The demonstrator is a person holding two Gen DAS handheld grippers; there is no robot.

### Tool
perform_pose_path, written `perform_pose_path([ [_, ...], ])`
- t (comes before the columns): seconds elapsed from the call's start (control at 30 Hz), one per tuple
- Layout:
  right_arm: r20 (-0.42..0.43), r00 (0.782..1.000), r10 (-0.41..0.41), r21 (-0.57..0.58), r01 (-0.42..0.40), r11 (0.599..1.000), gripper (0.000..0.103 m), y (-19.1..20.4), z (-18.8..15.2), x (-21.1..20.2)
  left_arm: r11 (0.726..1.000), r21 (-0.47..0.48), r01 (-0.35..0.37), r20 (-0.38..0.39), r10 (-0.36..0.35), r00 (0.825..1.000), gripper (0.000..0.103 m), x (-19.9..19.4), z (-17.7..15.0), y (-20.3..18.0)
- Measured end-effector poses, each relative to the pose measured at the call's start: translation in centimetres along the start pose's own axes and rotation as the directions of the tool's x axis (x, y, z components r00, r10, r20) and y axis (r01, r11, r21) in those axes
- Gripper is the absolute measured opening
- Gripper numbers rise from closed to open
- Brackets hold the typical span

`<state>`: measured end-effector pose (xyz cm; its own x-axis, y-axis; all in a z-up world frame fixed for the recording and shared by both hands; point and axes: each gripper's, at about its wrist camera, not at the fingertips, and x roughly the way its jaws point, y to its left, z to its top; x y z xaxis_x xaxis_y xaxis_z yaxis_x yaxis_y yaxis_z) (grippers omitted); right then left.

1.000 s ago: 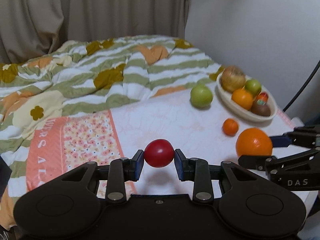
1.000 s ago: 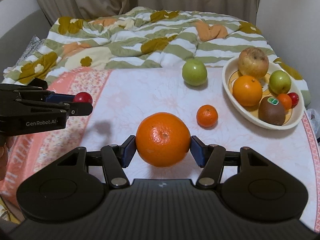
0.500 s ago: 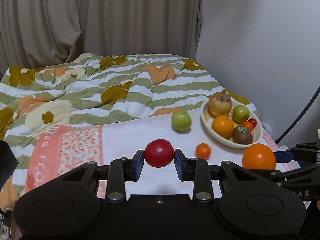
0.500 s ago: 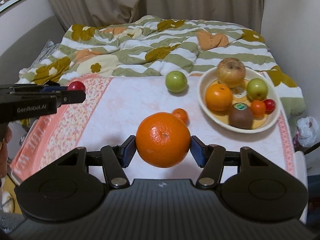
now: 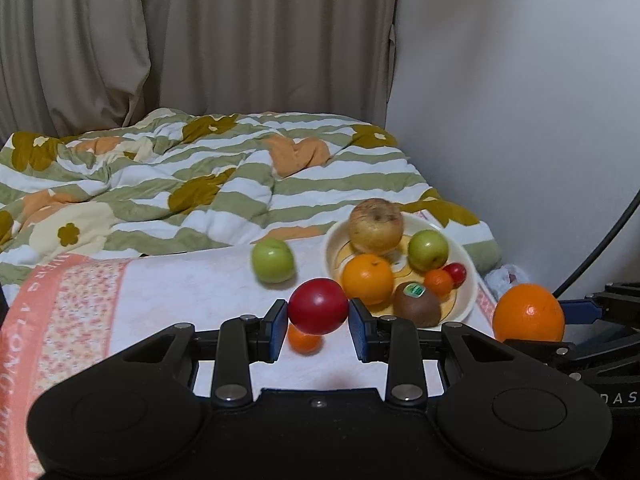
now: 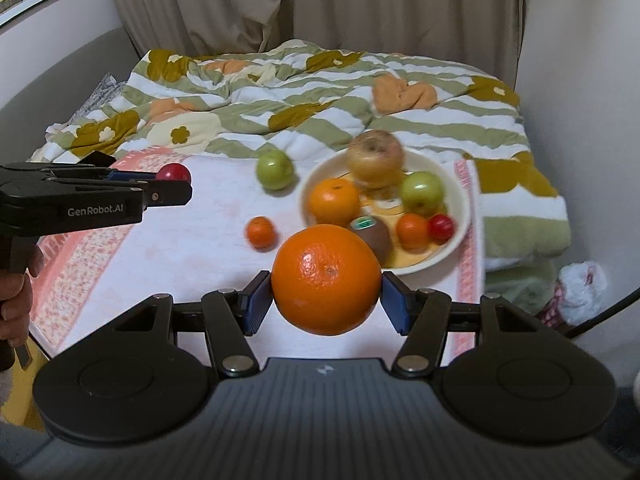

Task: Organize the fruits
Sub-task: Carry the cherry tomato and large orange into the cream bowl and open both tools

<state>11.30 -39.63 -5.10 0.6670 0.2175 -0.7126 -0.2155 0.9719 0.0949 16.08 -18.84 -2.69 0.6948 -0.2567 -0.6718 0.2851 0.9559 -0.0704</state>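
Note:
My left gripper (image 5: 318, 326) is shut on a small red fruit (image 5: 318, 306), held above the white cloth. My right gripper (image 6: 326, 304) is shut on a large orange (image 6: 326, 279), also held in the air; the orange shows in the left wrist view (image 5: 528, 319). A cream bowl (image 6: 464, 216) at the right holds a big yellowish apple (image 6: 375, 158), an orange, a green apple, a kiwi and two small fruits. A green apple (image 6: 274, 169) and a small tangerine (image 6: 261, 232) lie on the cloth left of the bowl.
A striped flowered quilt (image 6: 320, 92) lies bunched behind the cloth. Curtains and a white wall stand at the back. A white plastic bag (image 6: 580, 292) sits off the cloth's right edge. A cable (image 5: 600, 248) hangs at the right.
Both grippers have risen and pulled back with their fruits, so the bowl and loose fruits look smaller and farther below. Grips are unchanged.

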Motion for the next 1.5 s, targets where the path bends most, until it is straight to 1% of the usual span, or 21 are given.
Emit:
perform_pose_path([
  [0.1,0.011,1.000,-0.011,-0.010,0.011,1.000,0.074,-1.7,0.5,0.3,1.000,0.006,-0.001,-0.001,0.001,1.000,0.036,1.1,0.8,-1.4],
  [0.23,0.020,0.999,-0.027,0.007,0.027,1.000,0.074,-3.8,1.6,1.2,1.000,0.029,-0.002,-0.008,0.002,1.000,0.036,2.9,1.8,-2.7],
  [0.5,0.011,0.999,-0.047,0.065,0.046,0.997,0.074,-6.4,3.3,4.1,0.997,0.071,0.011,-0.045,-0.007,0.999,0.036,7.6,3.9,-3.2],
  [0.73,-0.016,0.999,-0.052,0.102,0.053,0.993,0.074,-6.9,4.0,6.5,0.994,0.104,0.019,-0.094,-0.009,0.996,0.036,12.2,4.8,-2.8],
  [0.83,-0.024,0.998,-0.059,0.122,0.061,0.991,0.074,-7.0,4.2,7.2,0.991,0.134,0.023,-0.104,-0.009,0.995,0.036,13.9,5.2,-2.7],
  [0.93,-0.036,0.997,-0.066,0.136,0.070,0.988,0.074,-7.1,4.3,8.0,0.988,0.152,0.034,-0.116,-0.016,0.993,0.037,15.3,5.6,-2.5],
  [1.13,-0.057,0.995,-0.076,0.153,0.084,0.985,0.074,-7.4,4.5,9.3,0.987,0.149,0.052,-0.143,-0.030,0.989,0.037,17.2,5.7,-2.1],
  [1.17,-0.059,0.995,-0.079,0.154,0.087,0.984,0.074,-7.4,4.6,9.4,0.987,0.152,0.051,-0.143,-0.029,0.989,0.039,17.5,5.8,-2.1],
  [1.2,-0.061,0.995,-0.081,0.155,0.089,0.984,0.074,-7.5,4.7,9.5,0.986,0.156,0.051,-0.142,-0.029,0.989,0.050,17.5,5.9,-2.1],
  [1.23,-0.061,0.995,-0.082,0.156,0.090,0.984,0.074,-7.5,4.7,9.5,0.986,0.162,0.051,-0.136,-0.029,0.990,0.057,17.4,5.9,-2.2],
  [1.27,-0.060,0.995,-0.083,0.156,0.092,0.984,0.074,-7.6,4.8,9.6,0.985,0.166,0.049,-0.127,-0.028,0.992,0.075,17.1,6.0,-2.2],
  [1.3,-0.059,0.995,-0.085,0.155,0.093,0.984,0.074,-7.5,4.9,9.6,0.985,0.170,0.041,-0.111,-0.022,0.994,0.089,16.7,6.0,-2.1],
  [1.33,-0.058,0.995,-0.085,0.154,0.093,0.984,0.074,-7.6,5.0,9.6,0.985,0.171,0.032,-0.099,-0.015,0.995,0.092,16.4,6.0,-2.1],
  [1.5,-0.052,0.996,-0.077,0.132,0.083,0.988,0.074,-7.3,5.4,9.9,0.987,0.163,-0.016,-0.086,0.031,0.996,0.095,14.7,6.2,-1.2],
])
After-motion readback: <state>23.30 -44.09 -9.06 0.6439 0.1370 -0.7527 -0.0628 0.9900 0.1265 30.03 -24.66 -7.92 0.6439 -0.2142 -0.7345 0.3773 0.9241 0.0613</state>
